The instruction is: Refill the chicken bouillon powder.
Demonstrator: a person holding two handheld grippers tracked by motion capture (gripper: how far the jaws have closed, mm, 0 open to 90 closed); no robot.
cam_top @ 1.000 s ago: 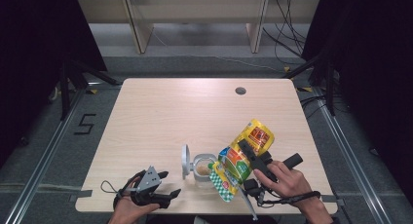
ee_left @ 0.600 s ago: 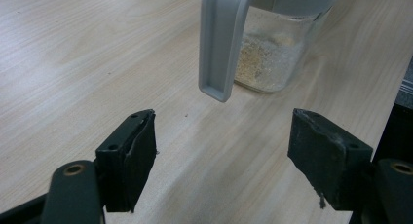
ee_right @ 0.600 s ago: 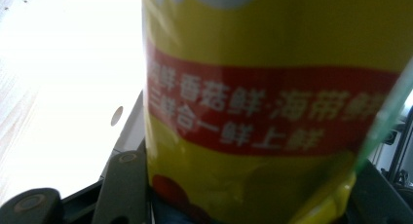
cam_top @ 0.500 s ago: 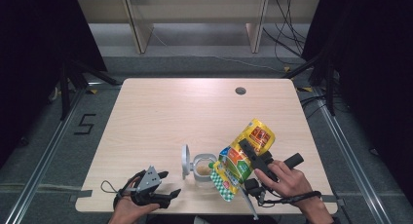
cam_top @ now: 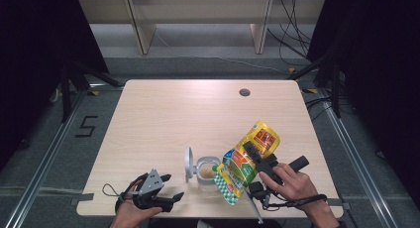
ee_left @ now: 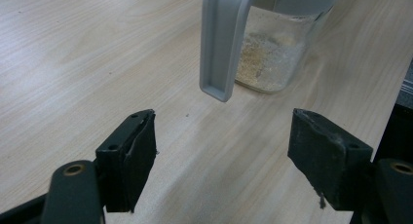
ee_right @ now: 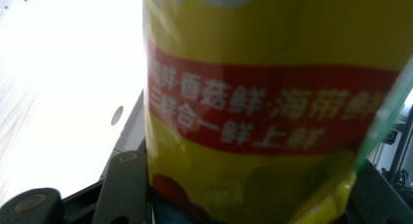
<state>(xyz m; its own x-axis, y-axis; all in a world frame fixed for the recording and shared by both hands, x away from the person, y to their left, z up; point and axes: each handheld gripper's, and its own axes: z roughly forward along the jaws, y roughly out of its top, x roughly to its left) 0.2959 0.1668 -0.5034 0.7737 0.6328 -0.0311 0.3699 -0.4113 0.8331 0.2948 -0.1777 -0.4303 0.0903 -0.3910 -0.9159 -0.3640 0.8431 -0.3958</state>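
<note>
R gripper (cam_top: pixel 253 157) clamps pouch (cam_top: pixel 247 161) (tilted) | jar (cam_top: pixel 206 172) beside

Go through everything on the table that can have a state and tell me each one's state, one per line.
Clear glass jar: upright, open, some beige powder at the bottom.
Grey hinged jar lid: flipped up, off the mouth.
Yellow printed pouch: tilted, lower end at the jar mouth, gripped.
Right gripper: shut on the pouch.
Left gripper: open, empty, near the table edge.
</note>
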